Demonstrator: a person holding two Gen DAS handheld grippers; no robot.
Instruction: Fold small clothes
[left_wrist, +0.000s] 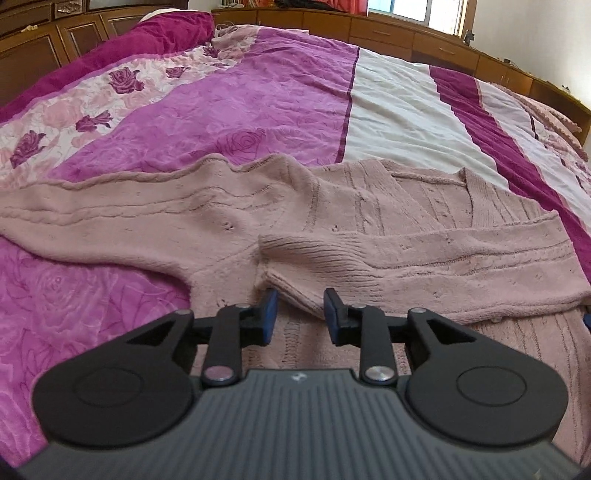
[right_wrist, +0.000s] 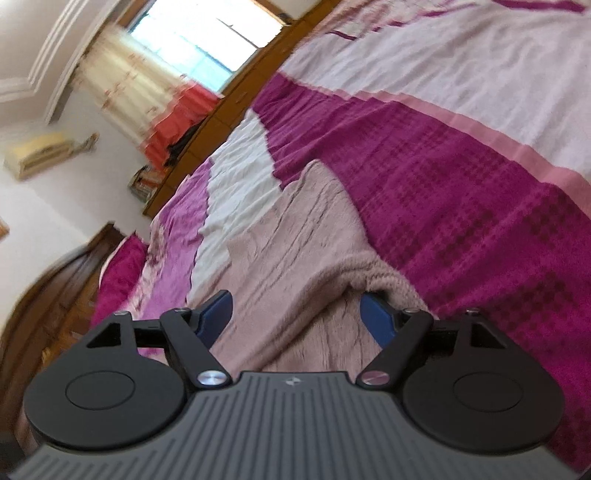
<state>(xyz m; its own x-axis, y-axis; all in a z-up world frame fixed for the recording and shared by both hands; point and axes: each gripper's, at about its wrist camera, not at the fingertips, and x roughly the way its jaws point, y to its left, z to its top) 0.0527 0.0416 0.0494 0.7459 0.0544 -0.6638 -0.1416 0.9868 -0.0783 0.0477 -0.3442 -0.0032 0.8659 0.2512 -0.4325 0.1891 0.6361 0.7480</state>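
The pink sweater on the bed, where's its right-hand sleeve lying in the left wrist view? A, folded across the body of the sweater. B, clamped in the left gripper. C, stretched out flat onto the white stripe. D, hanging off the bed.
A: the sleeve lies folded across the pink sweater, its ribbed cuff just ahead of the open left gripper.

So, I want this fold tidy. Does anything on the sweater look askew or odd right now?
The pink sweater is lopsided: one sleeve is folded across the body, the other sleeve still trails out flat over the bedspread. In the right wrist view its edge is rumpled. No damage stands out.
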